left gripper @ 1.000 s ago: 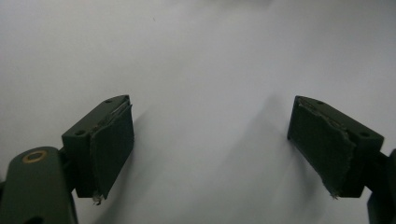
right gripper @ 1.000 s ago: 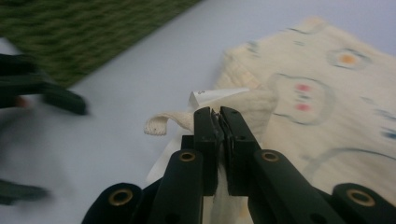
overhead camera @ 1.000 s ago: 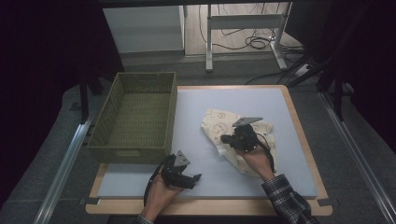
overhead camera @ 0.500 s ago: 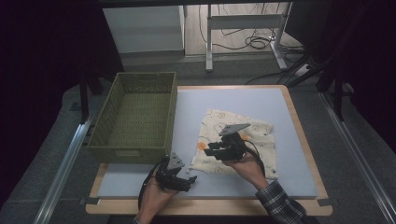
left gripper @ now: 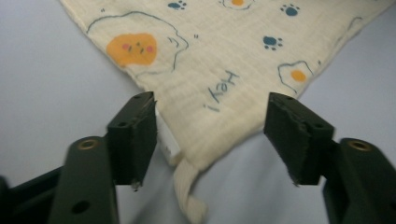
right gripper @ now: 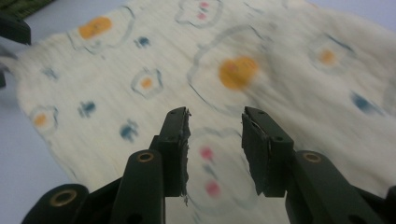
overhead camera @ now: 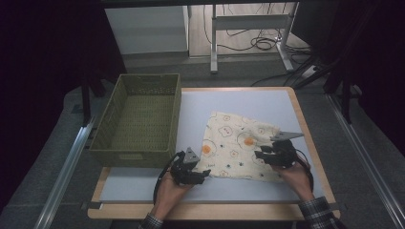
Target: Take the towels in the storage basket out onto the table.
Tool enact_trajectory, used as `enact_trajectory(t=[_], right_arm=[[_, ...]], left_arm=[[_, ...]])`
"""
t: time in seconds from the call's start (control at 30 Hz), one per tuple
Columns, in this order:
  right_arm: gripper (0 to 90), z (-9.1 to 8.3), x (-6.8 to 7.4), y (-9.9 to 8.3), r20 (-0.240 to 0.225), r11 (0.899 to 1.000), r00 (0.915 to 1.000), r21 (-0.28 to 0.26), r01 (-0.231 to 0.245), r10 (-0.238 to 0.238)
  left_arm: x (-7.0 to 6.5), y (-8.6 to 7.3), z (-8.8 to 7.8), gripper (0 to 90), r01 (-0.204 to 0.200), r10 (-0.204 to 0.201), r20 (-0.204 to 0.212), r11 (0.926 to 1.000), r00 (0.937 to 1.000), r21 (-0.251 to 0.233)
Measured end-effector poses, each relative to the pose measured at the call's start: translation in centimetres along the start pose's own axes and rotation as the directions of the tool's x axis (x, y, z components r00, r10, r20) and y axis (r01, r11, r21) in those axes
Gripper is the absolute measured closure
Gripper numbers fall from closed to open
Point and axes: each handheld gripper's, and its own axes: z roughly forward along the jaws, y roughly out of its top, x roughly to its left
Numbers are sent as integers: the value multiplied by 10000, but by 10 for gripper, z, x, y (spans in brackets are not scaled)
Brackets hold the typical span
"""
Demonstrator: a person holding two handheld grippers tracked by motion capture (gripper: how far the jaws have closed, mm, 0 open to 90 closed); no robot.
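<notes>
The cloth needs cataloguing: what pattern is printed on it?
Cream cloth with fried-egg faces and blue paw prints; clearest in the left gripper view.

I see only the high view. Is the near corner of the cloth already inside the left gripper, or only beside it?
Observer: The corner of the cloth lies between the jaws of the left gripper. They have just been closing, but the pads do not press on it yet.
Operator: Is there something special at that corner?
Observer: Yes, a white label and a fabric loop sit at its tip.
Operator: And the right gripper?
Observer: The right gripper is over flat cloth, above a printed face with pink cheeks. Its jaws have just been opening, with nothing between them.
</notes>
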Motion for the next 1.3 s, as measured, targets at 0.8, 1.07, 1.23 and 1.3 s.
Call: enact_trajectory(t=[0.8,1.07,1.23,1.3], right_arm=[[869,-59,19,-89,360,9991,9993,414,91,-106],[864,-78,38,-106,-200,9986,9998,528,95,-84],[758,-86,38,-103,-116,9994,9997,271,195,-192],[708,-85,30,-97,22,10000,10000,98,17,-17]], left_arm=[[5,-18,-10,875,403,-407,280,9991,9988,162],[-16,-39,-36,856,353,-378,836,9989,9958,306],[-16,-37,-43,561,400,-399,287,9992,9988,-30],[-10,-29,-42,487,596,-591,195,9979,9981,-263]])
